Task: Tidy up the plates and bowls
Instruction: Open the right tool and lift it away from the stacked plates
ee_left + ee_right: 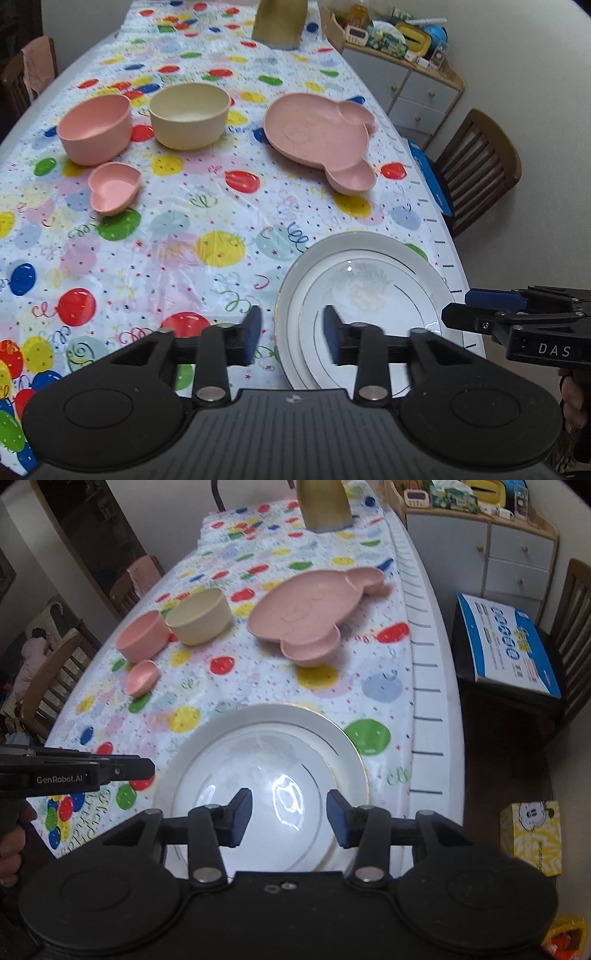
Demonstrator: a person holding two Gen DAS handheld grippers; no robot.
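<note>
Hovering over the white plate (pixel 266 760) on the worktop (pixel 147 236), both grippers, left (pixel 291 334) and right (pixel 289 818), stand released and empty; next move, judged: gather the pink bowl (pixel 96 127).

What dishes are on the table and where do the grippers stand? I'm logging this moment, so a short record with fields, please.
surface: table with a balloon-print cloth
white plate: near edge, below both grippers, resting flat
pink bowl: far left, upright
cream bowl: right of the pink bowl, upright
heart dish: in front of the pink bowl
pink divided plate: far right side
left gripper: open, nothing between its fingers
right gripper: open, nothing between its fingers
stacking: none yet, every dish lies apart
</note>
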